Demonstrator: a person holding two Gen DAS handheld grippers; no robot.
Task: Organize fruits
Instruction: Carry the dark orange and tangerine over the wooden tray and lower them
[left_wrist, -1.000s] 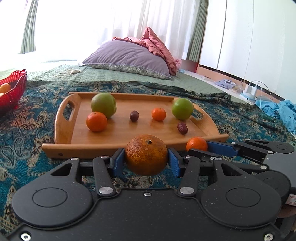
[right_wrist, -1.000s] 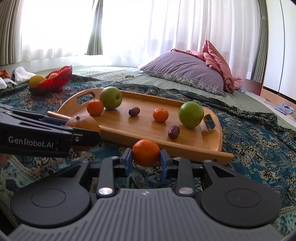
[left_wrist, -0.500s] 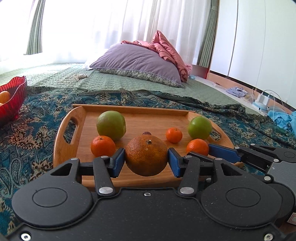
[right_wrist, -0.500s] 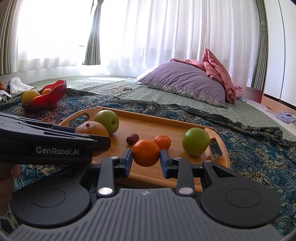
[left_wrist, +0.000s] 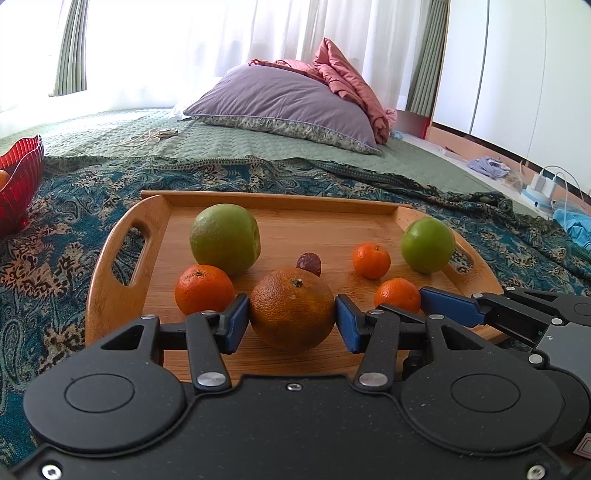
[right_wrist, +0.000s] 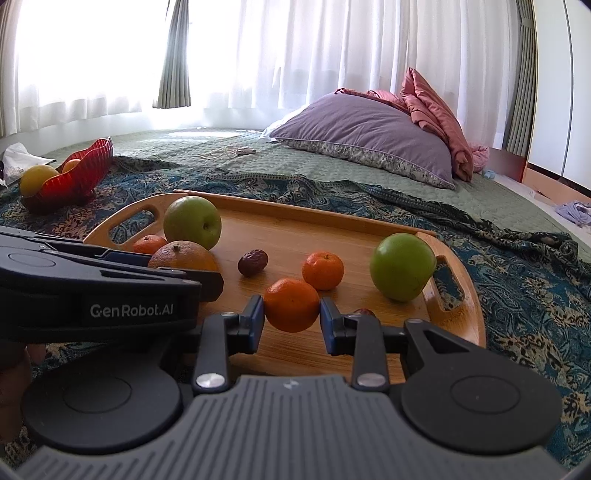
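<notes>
Across the patterned teal blanket (left_wrist: 66, 266) that covers the bedding, we see a purple pillow (left_wrist: 288, 103) at the far end with a pink quilt (left_wrist: 351, 85) bunched behind it, and a red bowl (right_wrist: 77, 177) with yellow fruit off to the left. Nearer to us lies the wooden tray (left_wrist: 110, 258) with cut-out handles at both ends. On the tray sit two green apples, one toward the left handle (left_wrist: 225, 238) and one by the right handle (left_wrist: 427, 244), a tangerine (left_wrist: 204, 290) just in front of the left apple, a smaller tangerine (left_wrist: 371, 260) near the right apple, and a brown date (right_wrist: 252, 262) between them. Our left gripper (left_wrist: 293, 324) is clamped on a large orange (left_wrist: 293, 309), its blue pads pressing both sides, and holds it over the tray's near edge. Our right gripper (right_wrist: 291, 320) is closed around a small tangerine (right_wrist: 291, 304), held over the tray just in front of the smaller resting tangerine. The two grippers sit side by side, close together.
</notes>
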